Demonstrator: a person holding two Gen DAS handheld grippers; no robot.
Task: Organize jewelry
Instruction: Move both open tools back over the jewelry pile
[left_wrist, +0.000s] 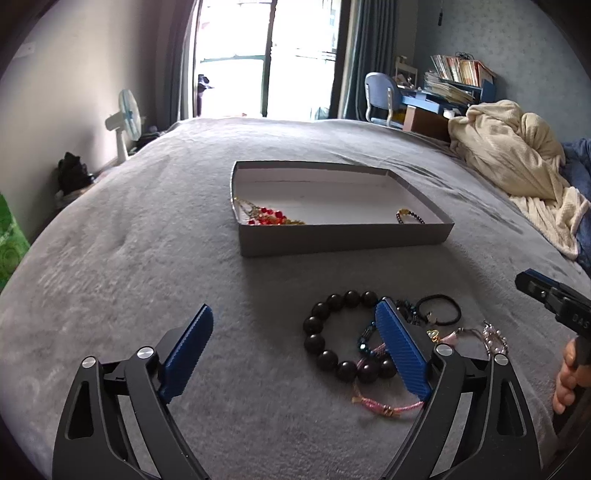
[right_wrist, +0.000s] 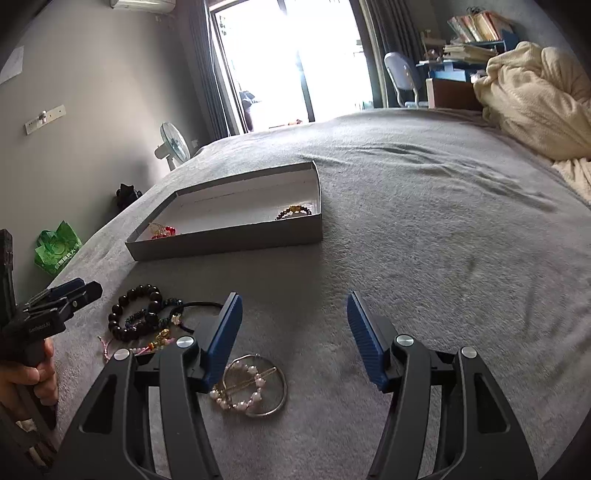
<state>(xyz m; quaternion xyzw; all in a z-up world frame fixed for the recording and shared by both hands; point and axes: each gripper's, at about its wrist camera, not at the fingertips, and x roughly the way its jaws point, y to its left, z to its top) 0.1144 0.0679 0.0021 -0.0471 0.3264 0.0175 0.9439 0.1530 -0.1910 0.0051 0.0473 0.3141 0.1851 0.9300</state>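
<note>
A grey blanket covers a wide bed in a bedroom, with a bright balcony door beyond its far edge. A white standing fan is at the far left by the wall. In the middle of the bed lies a shallow grey box; a red and gold necklace sits in its near left corner, a dark beaded bracelet in its near right one. Nearer, the left gripper hangs over the blanket with its jaws spread wide and nothing between them. Just right lies a loose pile: a large dark bead bracelet, a black hair tie, a pink cord bracelet. Further right a pearl hoop clip lies beside the right gripper, which is also open and empty. A cream blanket is heaped at the far right.
</note>
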